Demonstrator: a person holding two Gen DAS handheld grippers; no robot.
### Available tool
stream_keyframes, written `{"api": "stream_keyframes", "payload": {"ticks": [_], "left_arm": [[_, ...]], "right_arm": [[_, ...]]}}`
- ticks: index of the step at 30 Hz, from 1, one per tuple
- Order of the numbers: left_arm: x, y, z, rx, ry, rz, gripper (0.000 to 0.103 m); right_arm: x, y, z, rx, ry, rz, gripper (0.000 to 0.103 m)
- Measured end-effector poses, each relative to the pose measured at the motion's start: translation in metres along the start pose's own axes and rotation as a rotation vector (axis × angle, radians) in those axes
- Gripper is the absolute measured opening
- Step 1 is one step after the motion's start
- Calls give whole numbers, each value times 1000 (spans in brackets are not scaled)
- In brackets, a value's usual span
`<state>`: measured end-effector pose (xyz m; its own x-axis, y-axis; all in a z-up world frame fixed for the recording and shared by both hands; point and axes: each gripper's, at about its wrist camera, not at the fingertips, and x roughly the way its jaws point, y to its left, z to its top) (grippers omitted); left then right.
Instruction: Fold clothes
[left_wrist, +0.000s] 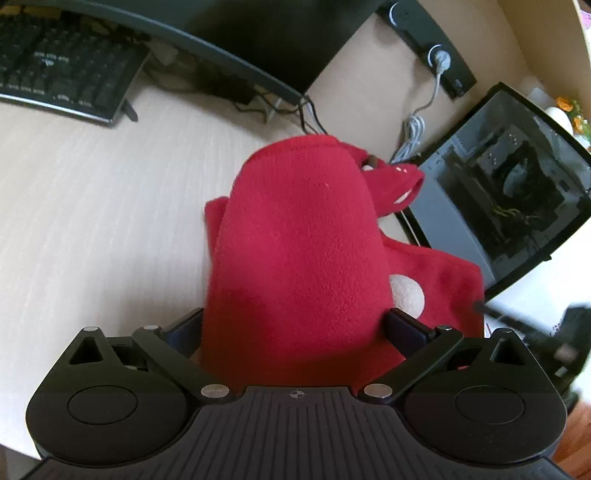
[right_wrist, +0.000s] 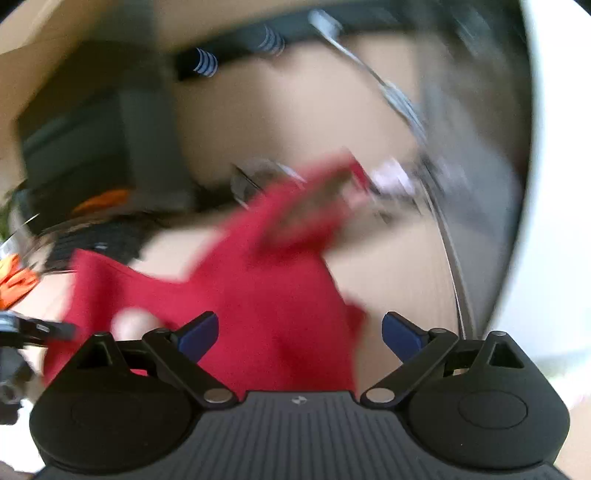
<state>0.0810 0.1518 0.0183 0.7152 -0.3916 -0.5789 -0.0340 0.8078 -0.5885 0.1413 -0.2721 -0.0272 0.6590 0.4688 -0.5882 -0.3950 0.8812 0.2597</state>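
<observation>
A red fleece garment (left_wrist: 299, 258) fills the gap between the fingers of the left tongs (left_wrist: 295, 328), which stand wide apart with the cloth heaped through and over them; whether any of it is actually pinched cannot be told from this view. The garment, marked with a white spot (left_wrist: 406, 295), lies partly bunched on the pale wooden counter (left_wrist: 92, 221), one fold raised into a hump and a loose end (left_wrist: 391, 177) trailing toward the far side. The right tongs (right_wrist: 299, 332) are likewise spread open, empty, hovering just above the same red cloth in a view heavily smeared by motion. Beyond the garment sit a black keyboard (left_wrist: 62, 66), a tangle of cables (left_wrist: 413, 136) and an open computer case (left_wrist: 517, 184). The work appears to be at an early folding step, the garment not yet flattened. The next move likely calls for both tongs to close on separate edges and draw the cloth out smooth before it is doubled over.
</observation>
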Motion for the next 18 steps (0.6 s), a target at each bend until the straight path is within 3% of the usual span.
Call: {"api": "stream_keyframes", "payload": {"ticks": [1, 2, 3, 4, 6, 9, 11, 14, 16, 18], "left_arm": [[3, -1, 0, -5, 1, 2, 102], [3, -4, 0, -3, -8, 4, 99], [2, -8, -1, 11, -19, 5, 86], [0, -15, -1, 41, -33, 20, 68], [-1, -26, -3, 92, -58, 62, 62], [-1, -36, 6, 112, -86, 62, 42], [-3, -42, 20, 128, -118, 57, 36], [-3, -59, 45, 218, -176, 92, 36], [8, -58, 56, 260, -175, 143, 39], [23, -46, 58, 265, -142, 191, 46]], "right_arm": [[7, -7, -11, 33, 14, 12, 88], [9, -6, -18, 38, 16, 33, 64], [8, 1, -23, 24, 9, 61, 43], [6, 7, -27, 11, 3, 90, 38], [0, 23, -30, -85, -28, 67, 29], [-12, 27, -16, -103, -81, 57, 14], [-20, 28, 3, -114, -144, 54, 13], [-18, 32, 26, -160, -212, 7, 13], [-1, 22, 33, -162, -194, -57, 13], [29, 6, 29, -130, -120, -127, 15]]}}
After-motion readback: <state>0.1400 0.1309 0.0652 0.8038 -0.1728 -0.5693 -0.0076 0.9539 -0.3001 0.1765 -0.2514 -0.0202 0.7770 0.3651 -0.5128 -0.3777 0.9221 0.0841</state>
